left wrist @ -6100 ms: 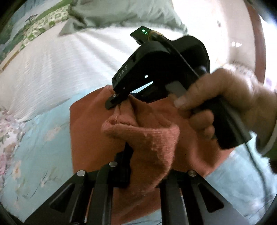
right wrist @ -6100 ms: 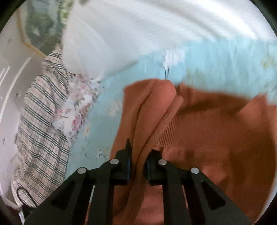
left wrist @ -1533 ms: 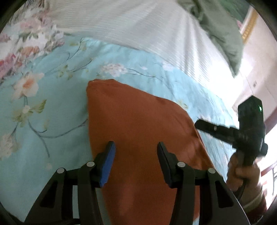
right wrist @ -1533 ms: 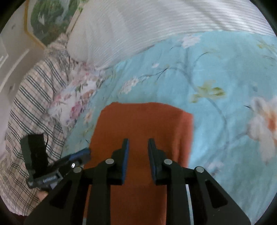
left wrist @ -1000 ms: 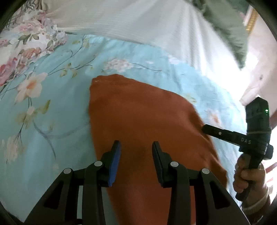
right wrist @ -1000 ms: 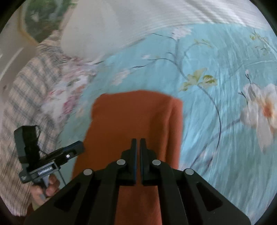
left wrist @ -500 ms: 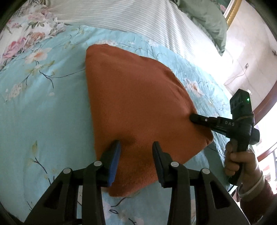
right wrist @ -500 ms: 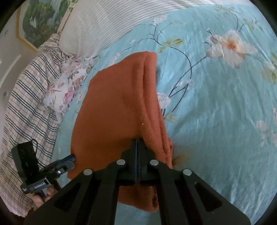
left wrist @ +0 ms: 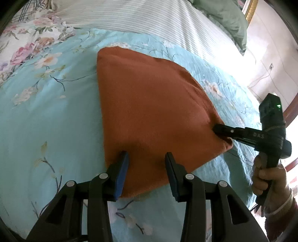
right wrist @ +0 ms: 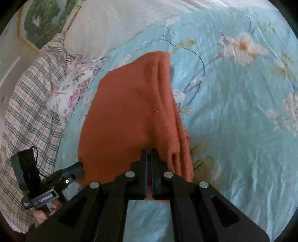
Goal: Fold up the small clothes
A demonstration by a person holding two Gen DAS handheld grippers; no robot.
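Rust-orange cloth (left wrist: 149, 111), bunched up between the two tools six seconds ago, is now lying folded flat on the floral blue bedspread (left wrist: 46, 115). Since half a second ago little is changing: both tools are keeping their places at its near edge. Left gripper (left wrist: 147, 169) is hovering with its fingers (left wrist: 122, 173) spread wide, straddling the near-left corner and grasping nothing. Right gripper (right wrist: 148, 167) is pinching the layered right-hand edge of the cloth, its fingers clenched with only a sliver between them. Striped white bedding (left wrist: 130, 16) is lying beyond.
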